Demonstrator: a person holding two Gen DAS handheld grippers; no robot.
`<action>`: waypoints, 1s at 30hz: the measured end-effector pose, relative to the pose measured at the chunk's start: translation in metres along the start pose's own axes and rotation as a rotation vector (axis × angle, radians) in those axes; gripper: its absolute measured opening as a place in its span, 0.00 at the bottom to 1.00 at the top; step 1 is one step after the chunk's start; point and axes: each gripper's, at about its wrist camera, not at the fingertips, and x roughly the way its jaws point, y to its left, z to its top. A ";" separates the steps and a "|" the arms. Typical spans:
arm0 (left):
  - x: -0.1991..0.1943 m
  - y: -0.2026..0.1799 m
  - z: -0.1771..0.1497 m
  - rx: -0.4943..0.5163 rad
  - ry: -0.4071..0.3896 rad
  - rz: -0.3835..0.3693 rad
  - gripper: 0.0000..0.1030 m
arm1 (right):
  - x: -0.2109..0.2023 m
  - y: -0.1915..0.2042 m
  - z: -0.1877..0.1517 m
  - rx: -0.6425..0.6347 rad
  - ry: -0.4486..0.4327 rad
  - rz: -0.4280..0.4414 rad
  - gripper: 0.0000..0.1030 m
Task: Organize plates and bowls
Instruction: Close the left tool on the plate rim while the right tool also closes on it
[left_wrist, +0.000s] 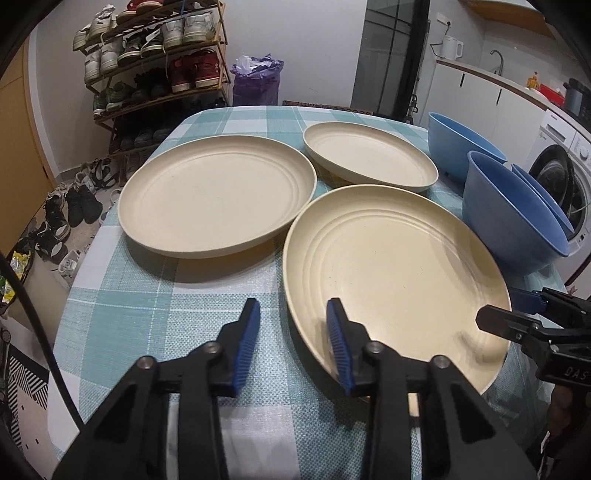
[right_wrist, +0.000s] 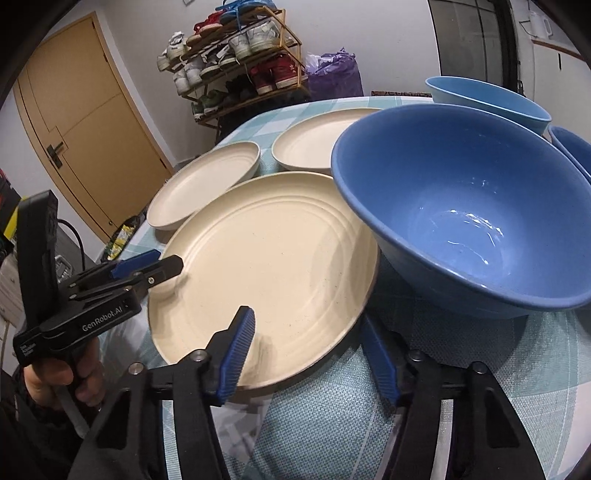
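So far: plates (left_wrist: 218, 192) and bowls (left_wrist: 517, 221) sit unstacked.
Claws: left gripper (left_wrist: 293, 306) and right gripper (right_wrist: 306, 317) half-open astride the near plate (left_wrist: 395, 280) rim, gripping nothing.
Left: all stacking.

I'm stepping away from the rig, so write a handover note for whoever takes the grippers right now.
Left gripper: open, straddling the left rim of the near large plate, not clamped.
Right gripper: open, straddling the same plate's opposite rim.
On the checked tablecloth: second large plate far left, smaller plate behind, nearest blue bowl, far blue bowl and third blue bowl along the right side.
Done: nothing is stacked.
Left: grip the near plate, stack the plates, then nest the bowls.
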 end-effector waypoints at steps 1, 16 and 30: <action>0.000 0.000 -0.001 0.005 0.001 -0.001 0.29 | 0.001 0.000 0.000 0.002 0.001 -0.002 0.53; -0.004 -0.011 -0.008 0.056 -0.005 0.033 0.17 | -0.003 -0.008 -0.006 -0.001 -0.008 -0.015 0.31; -0.030 -0.015 -0.018 0.063 -0.052 0.062 0.17 | -0.019 0.004 -0.015 -0.038 -0.044 -0.005 0.31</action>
